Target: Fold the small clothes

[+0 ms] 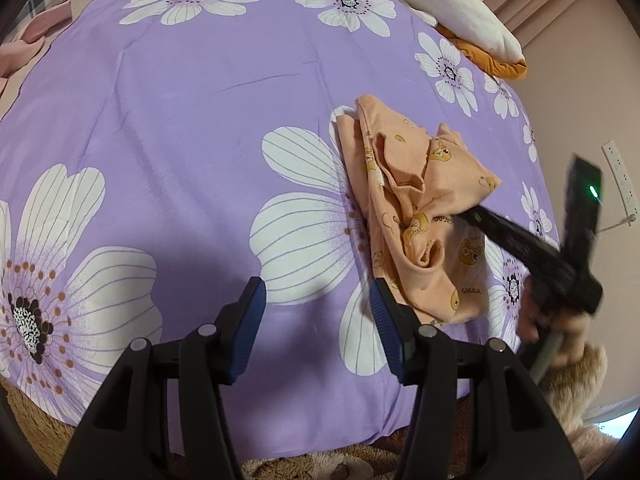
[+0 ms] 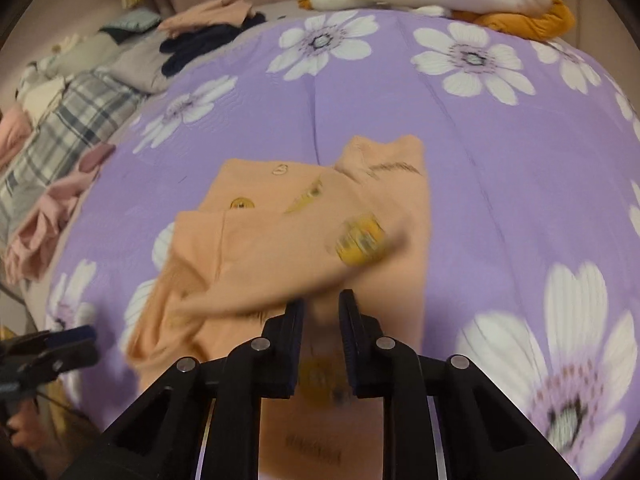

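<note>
Right claw (image 2: 321, 312) grasping a bunched edge of the peach garment (image 1: 424, 216), which lies crumpled on the purple floral bedspread (image 1: 192, 120), right of centre. Left claw (image 1: 318, 312) released, hovering nearby. Risk: the single-point hold may drag the cloth into further creases.

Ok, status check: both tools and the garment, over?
Left tool open, empty, beside the garment. Right tool shut on orange garment, still crumpled on purple bedspread. Nothing in the way.
</note>
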